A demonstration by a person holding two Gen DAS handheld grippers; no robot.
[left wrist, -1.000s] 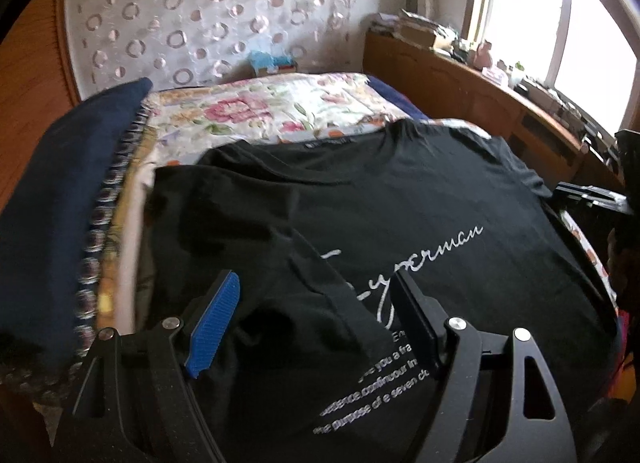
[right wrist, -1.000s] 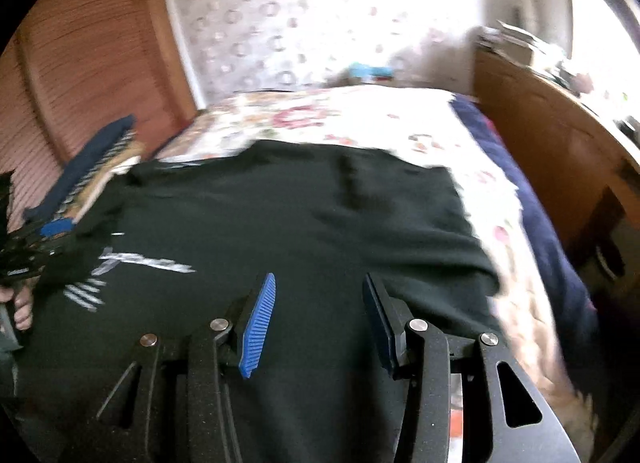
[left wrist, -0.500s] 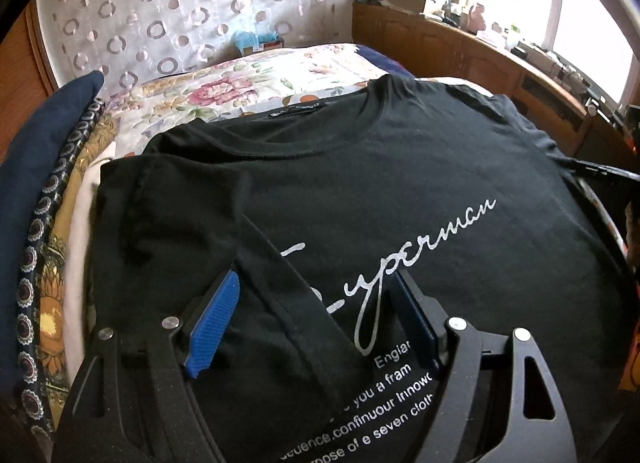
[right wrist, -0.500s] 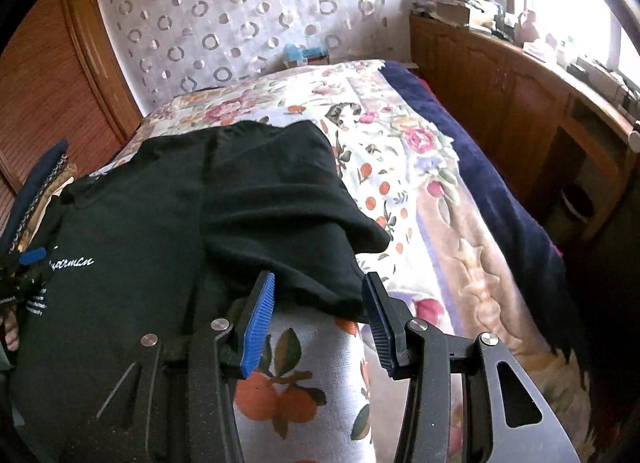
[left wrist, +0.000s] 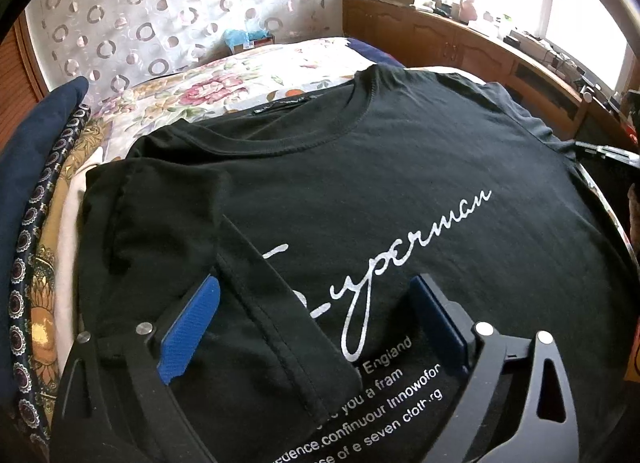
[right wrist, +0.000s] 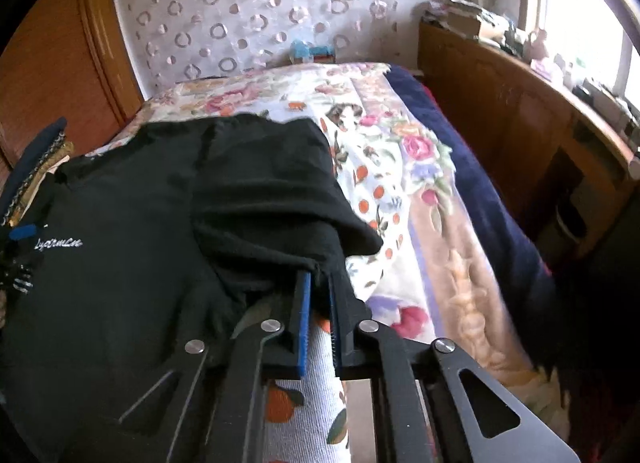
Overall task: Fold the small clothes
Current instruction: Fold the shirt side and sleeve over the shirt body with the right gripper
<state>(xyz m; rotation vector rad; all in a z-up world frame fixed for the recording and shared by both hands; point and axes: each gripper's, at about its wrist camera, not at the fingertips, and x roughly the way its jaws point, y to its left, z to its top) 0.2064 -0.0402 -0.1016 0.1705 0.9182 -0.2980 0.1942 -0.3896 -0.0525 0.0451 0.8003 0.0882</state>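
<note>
Black t-shirt (left wrist: 400, 183) lies spread on the flowery bed (right wrist: 400, 167), one sleeve (left wrist: 272, 323) already folded in. Right claw (right wrist: 318, 295) is closing, pinching the other sleeve's hem (right wrist: 316, 267); left claw (left wrist: 316, 327) is opening, touching nothing. Best bet: carry that sleeve straight across, keeping it flat. Only the right view shows the pinch; only the left shows the print and collar.

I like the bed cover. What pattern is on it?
Flowers and oranges on a white bedspread, clearest in the right wrist view.
</note>
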